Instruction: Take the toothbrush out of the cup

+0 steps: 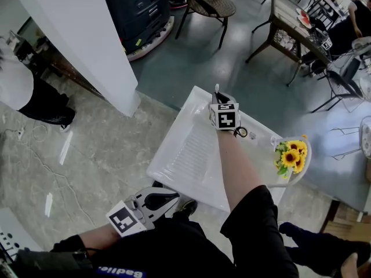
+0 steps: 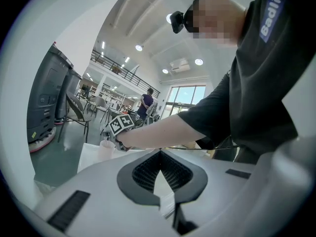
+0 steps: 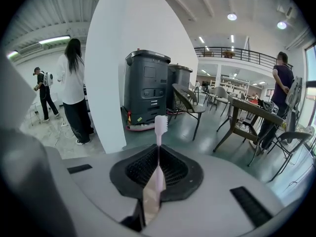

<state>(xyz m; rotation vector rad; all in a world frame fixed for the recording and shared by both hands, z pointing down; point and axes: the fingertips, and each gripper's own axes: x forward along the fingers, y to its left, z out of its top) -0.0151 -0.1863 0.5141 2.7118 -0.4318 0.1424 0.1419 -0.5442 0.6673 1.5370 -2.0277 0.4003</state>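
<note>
Closest to me, low by my dark sleeve, is my left gripper [image 1: 165, 200]. Its grey jaws are pressed together at the tips with nothing between them, and it hangs off the near edge of the white ribbed table [image 1: 191, 155].

My right gripper [image 1: 218, 99] reaches out over the far part of that table. Its jaws are nearly together, clamped on the thin handle of the pale pink plastic toothbrush [image 3: 160, 132]. The toothbrush stands upright between the black ribbed pads [image 3: 173, 169], with its bristle head sticking up clear above the jaw tips.

From my left gripper view, the small pale pink cup [image 2: 105, 150] sits upright on the table, just under my right gripper. I cannot tell whether the lower end of the toothbrush is still inside the cup.

A bunch of yellow sunflowers [image 1: 291, 154] lies at the table's right edge, well apart from the cup. Beyond the table, on the grey floor, stands a dark grey box-shaped machine [image 3: 148, 90].
</note>
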